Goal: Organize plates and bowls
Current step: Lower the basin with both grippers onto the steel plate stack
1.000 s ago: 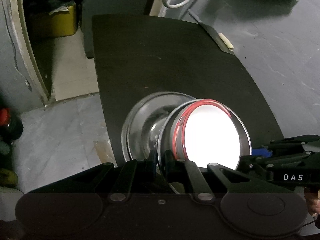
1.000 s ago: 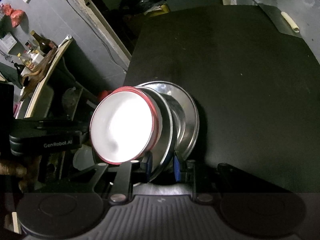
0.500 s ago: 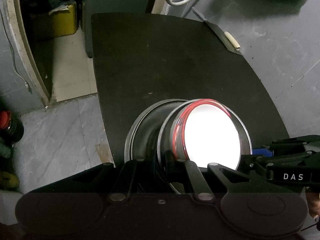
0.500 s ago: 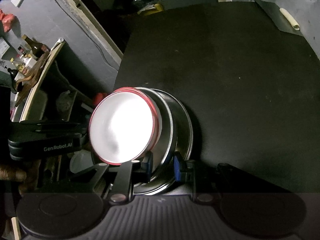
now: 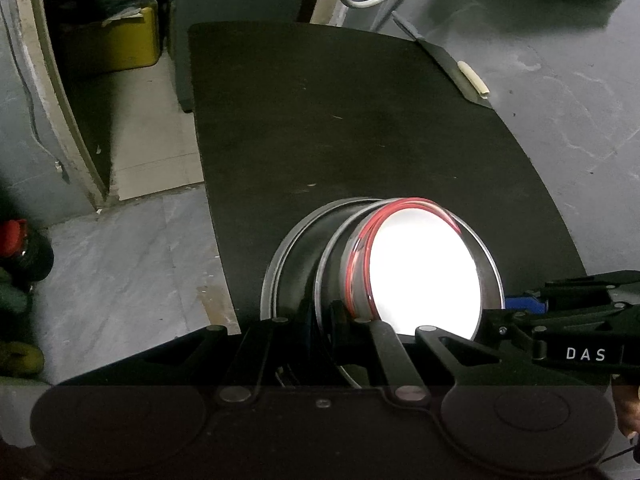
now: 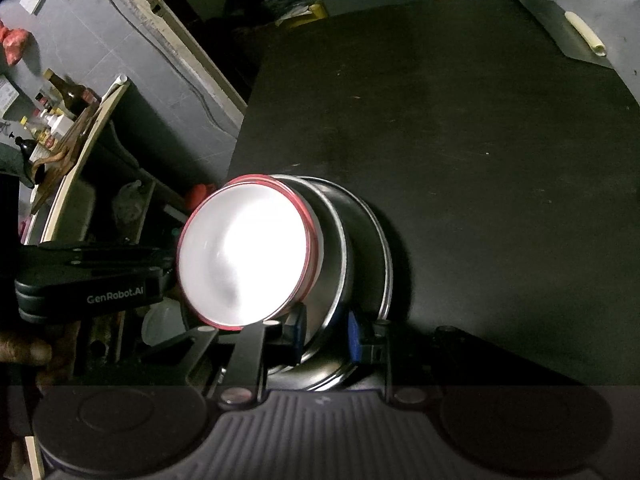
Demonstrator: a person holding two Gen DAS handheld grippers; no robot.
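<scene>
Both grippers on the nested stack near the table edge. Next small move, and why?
Probably lower it flat onto the black table. Left gripper and right gripper each clamp a rim of the steel dish stack, which sits tilted with the red-rimmed white bowl nested inside.

the bowl (image 5: 424, 276) is glaring white inside with a red rim. the plates (image 5: 298, 260) around it are shiny silver steel. the table (image 5: 360, 128) is plain matt black; the floor (image 5: 124, 264) mottled grey. a yellow box (image 5: 116, 40) sits beyond.
</scene>
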